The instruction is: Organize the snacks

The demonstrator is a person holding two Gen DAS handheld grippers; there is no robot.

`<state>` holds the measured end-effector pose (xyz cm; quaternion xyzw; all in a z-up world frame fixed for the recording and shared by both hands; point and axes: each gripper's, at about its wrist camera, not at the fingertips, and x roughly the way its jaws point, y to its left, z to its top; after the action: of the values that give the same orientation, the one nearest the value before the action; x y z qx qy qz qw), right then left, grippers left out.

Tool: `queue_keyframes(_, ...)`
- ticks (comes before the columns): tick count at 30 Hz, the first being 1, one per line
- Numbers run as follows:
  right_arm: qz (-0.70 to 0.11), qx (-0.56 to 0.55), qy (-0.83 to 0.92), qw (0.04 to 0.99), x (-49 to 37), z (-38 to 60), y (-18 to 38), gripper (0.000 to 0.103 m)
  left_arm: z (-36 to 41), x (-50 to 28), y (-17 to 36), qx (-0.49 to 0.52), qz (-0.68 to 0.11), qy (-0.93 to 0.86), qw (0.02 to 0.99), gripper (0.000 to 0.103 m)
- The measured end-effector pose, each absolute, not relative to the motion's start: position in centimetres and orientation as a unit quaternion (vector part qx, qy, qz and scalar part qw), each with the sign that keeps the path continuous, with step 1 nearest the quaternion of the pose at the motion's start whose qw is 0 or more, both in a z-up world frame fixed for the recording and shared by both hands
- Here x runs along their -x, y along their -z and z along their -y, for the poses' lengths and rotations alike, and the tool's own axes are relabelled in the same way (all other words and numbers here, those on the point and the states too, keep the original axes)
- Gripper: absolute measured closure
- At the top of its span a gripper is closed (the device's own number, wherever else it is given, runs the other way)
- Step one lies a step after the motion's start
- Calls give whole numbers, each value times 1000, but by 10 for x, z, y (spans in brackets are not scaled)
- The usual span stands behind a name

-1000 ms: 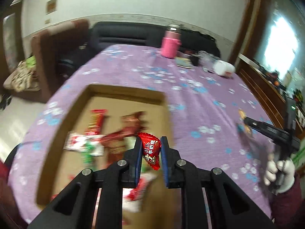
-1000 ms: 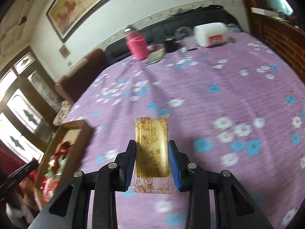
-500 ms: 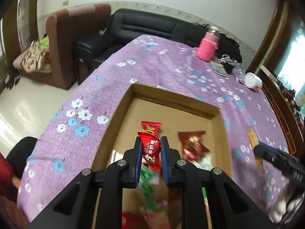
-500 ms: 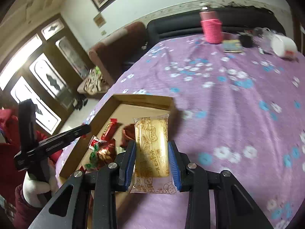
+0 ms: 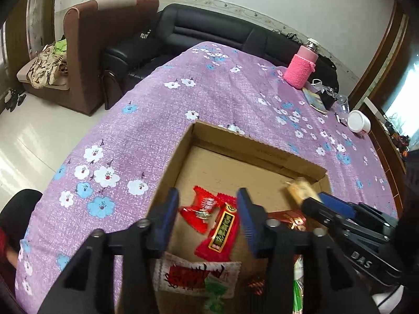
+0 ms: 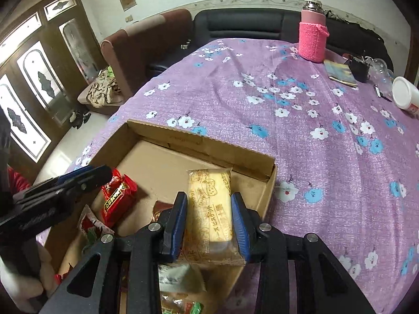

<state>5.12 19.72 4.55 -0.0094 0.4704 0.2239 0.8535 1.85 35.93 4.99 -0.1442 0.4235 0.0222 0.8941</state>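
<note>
A shallow cardboard box (image 5: 258, 151) (image 6: 199, 141) lies on the purple flowered tablecloth and holds several wrapped snacks. My left gripper (image 5: 208, 204) is open and empty above the box; a red snack packet (image 5: 220, 235) (image 6: 116, 198) lies in the box just under it, beside another red packet (image 5: 201, 212). My right gripper (image 6: 209, 204) is shut on a yellow biscuit packet (image 6: 210, 209) and holds it over the box's right side. The right gripper and its packet (image 5: 298, 191) also show in the left wrist view.
A pink-sleeved flask (image 5: 302, 69) (image 6: 313, 38), a white jar (image 5: 358, 121) (image 6: 404, 96), a booklet (image 6: 340, 73) and small dark items stand at the table's far end. A brown armchair (image 5: 102, 41) and black sofa (image 5: 217, 34) stand beyond the table.
My left gripper has opened and let the red packet drop into the box. My right gripper has carried the biscuit packet left, from the bare tablecloth to over the box.
</note>
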Motion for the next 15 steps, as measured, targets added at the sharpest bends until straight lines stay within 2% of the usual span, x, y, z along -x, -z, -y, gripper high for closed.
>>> queue_keyframes(6,-448,-11,-236,862,-36,-186,-62,59,-345,12,-71,117,-393,-37,911,35)
queue_keyframes(8,-428,-19,-234,873,-22,-175,-73,58,-338,28,-82,108,-376,-48,919,33)
queue_keyframes(10,-408,-34,-233,882,-5,-160,-84,52,-331,47,-93,104,-355,-62,927,28)
queue_keyframes(12,-390,-48,-229,890,15,-146,-93,47,-325,65,-103,110,-335,-77,933,17)
queue_keyframes(15,-370,-65,-223,899,44,-128,-98,44,-318,93,-114,135,-308,-100,936,14)
